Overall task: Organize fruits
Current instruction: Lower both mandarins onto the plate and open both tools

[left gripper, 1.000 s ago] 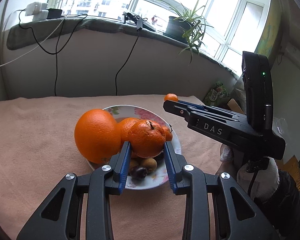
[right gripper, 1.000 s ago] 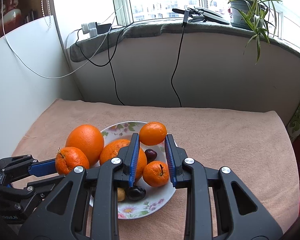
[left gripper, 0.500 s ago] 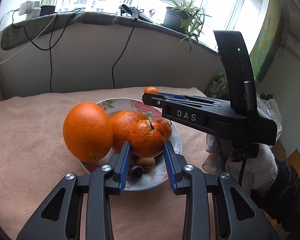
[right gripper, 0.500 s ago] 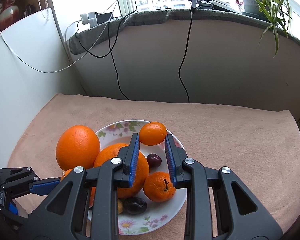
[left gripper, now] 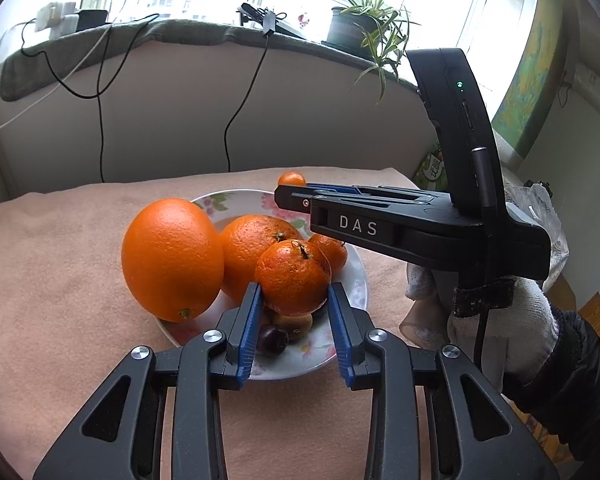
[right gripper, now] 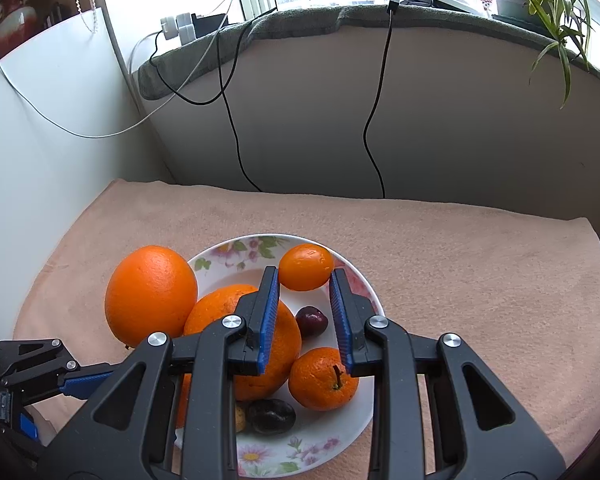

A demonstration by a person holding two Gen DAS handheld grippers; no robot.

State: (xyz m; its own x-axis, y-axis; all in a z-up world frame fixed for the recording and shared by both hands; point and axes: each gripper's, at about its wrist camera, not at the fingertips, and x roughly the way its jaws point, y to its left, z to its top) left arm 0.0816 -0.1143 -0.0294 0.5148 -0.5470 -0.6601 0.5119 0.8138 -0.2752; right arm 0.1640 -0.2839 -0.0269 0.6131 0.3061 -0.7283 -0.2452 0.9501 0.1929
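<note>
Left tool [left gripper: 294, 312] is clamped on a stemmed mandarin [left gripper: 293, 278], held above the near side of the floral plate [left gripper: 356, 280]. The big orange [left gripper: 172, 258] sits at the plate's left rim, and we cannot tell whether it rests on it or on the pink tabletop [left gripper: 60, 300]. We should lower this mandarin slowly into a free spot before we part the pads, or it may roll.

Right tool [right gripper: 305, 294] grips a small smooth tangerine [right gripper: 306, 267] over the far side of the plate; the bare porcelain below looks the safer spot to set it down.

The left view shows a gloved hand [left gripper: 500, 320] on the right tool. The right view alone shows the cherry [right gripper: 312, 321] and open plate floor.
</note>
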